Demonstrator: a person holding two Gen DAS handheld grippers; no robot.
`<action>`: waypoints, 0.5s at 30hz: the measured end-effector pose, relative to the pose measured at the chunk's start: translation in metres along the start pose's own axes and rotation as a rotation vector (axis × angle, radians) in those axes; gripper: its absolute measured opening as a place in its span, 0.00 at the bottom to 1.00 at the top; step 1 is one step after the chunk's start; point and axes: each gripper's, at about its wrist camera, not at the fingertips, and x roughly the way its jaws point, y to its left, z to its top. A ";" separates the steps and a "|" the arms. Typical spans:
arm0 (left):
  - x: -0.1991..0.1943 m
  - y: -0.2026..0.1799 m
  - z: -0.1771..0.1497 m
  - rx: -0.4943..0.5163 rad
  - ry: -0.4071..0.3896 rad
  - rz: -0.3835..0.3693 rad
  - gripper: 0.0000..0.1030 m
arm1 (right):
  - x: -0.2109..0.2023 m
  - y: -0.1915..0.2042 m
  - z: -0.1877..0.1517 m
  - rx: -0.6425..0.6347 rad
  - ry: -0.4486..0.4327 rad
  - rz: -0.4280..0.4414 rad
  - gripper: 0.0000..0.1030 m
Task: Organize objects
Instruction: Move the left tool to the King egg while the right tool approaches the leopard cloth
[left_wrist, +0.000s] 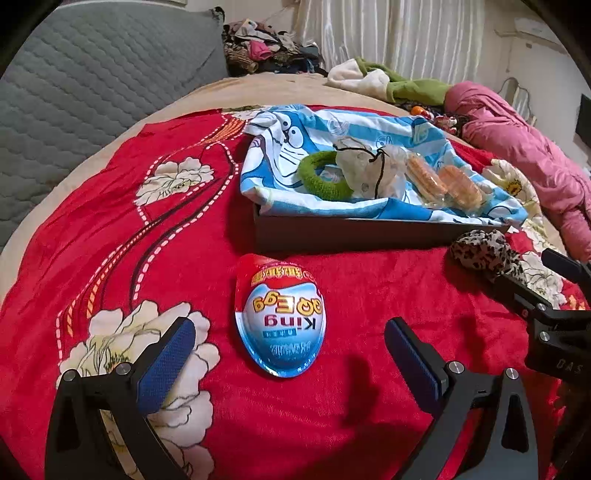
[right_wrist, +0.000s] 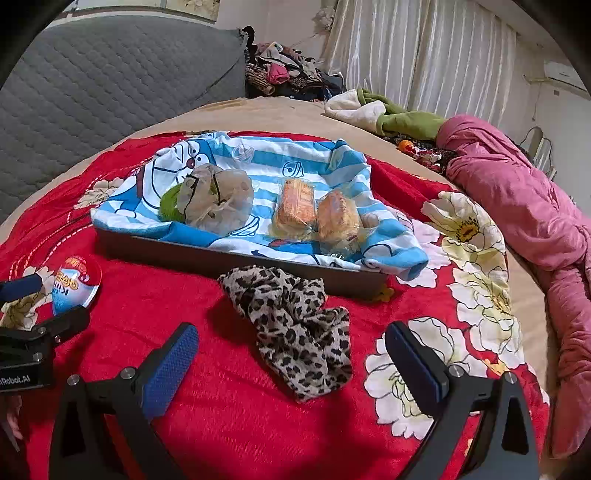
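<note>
Toy egg (left_wrist: 280, 317) lies on the red floral blanket (left_wrist: 369, 288), just before the tray (left_wrist: 351, 232), between the spread jaws of the left gripper (left_wrist: 290, 349). Looks light, rigid, glossy; likely slippery, so best pinched across its widest flanks. Upside-down label reads "King" and "Egg". Leopard-print scrunchie (right_wrist: 295, 332), soft and limp, lies between the right gripper (right_wrist: 291, 350)'s open jaws; grab anywhere. Left gripper's body, seen from the right wrist, shows mirrored lettering ending ".AI".

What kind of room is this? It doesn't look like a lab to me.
Most likely a bedroom in a home. The work surface looks like a bed covered by a red floral blanket, with a grey quilted headboard or cushion behind, a pile of clothes in the corner, and pale curtains.
</note>
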 end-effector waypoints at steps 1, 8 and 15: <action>0.001 0.000 0.001 0.002 -0.002 0.002 0.99 | 0.002 0.000 0.000 -0.001 0.001 0.002 0.99; 0.012 0.001 0.003 -0.006 0.003 -0.003 0.99 | 0.017 0.001 0.000 -0.005 0.023 0.005 0.99; 0.024 0.003 0.003 -0.018 0.018 0.007 0.99 | 0.030 0.002 0.002 -0.003 0.045 0.009 0.99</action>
